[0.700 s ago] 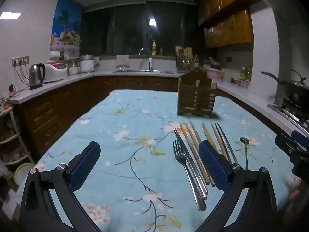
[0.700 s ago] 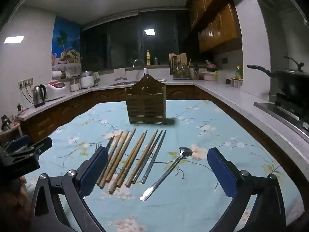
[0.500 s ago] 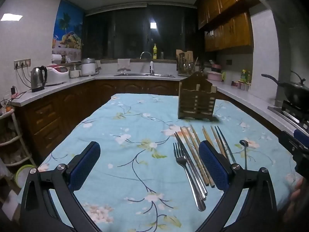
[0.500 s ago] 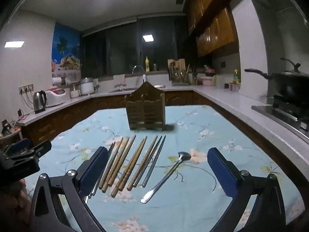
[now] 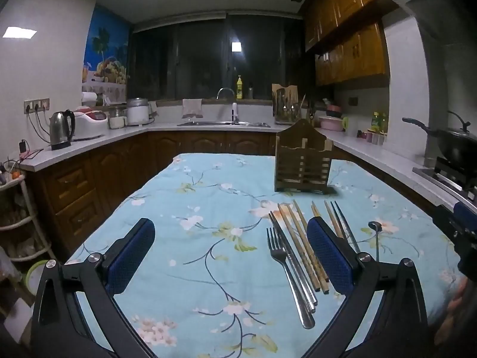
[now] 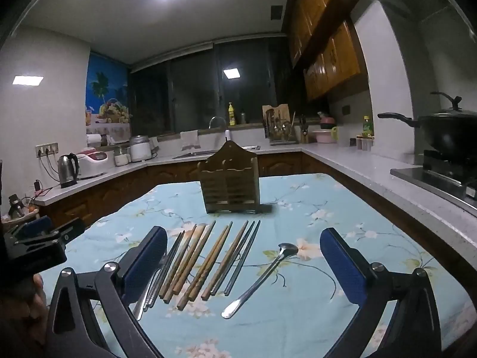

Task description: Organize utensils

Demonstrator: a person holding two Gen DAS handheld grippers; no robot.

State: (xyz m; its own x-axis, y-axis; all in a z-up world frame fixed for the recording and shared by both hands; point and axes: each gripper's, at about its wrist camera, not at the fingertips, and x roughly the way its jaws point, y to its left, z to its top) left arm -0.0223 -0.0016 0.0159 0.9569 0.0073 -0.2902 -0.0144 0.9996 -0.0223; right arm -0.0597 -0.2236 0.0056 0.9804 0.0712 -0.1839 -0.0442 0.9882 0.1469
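Observation:
A wooden utensil holder [image 5: 301, 161] stands upright at the far middle of the table; it also shows in the right wrist view [image 6: 229, 179]. In front of it lie a metal fork [image 5: 286, 271], several wooden chopsticks [image 6: 205, 256], metal chopsticks [image 6: 243, 256] and a metal spoon [image 6: 262, 274], side by side. My left gripper [image 5: 229, 256] is open and empty, above the cloth left of the fork. My right gripper [image 6: 244, 268] is open and empty, above the near ends of the chopsticks and spoon.
The table has a light blue floral cloth [image 5: 190, 208]. Counters run around it, with a kettle [image 5: 61, 129] at left, a sink [image 5: 223, 123] at the back and a black wok [image 6: 447, 131] on the stove at right.
Both cameras have tilted upward a little, so the table and utensils sit lower in each view. Both grippers stay open and empty.

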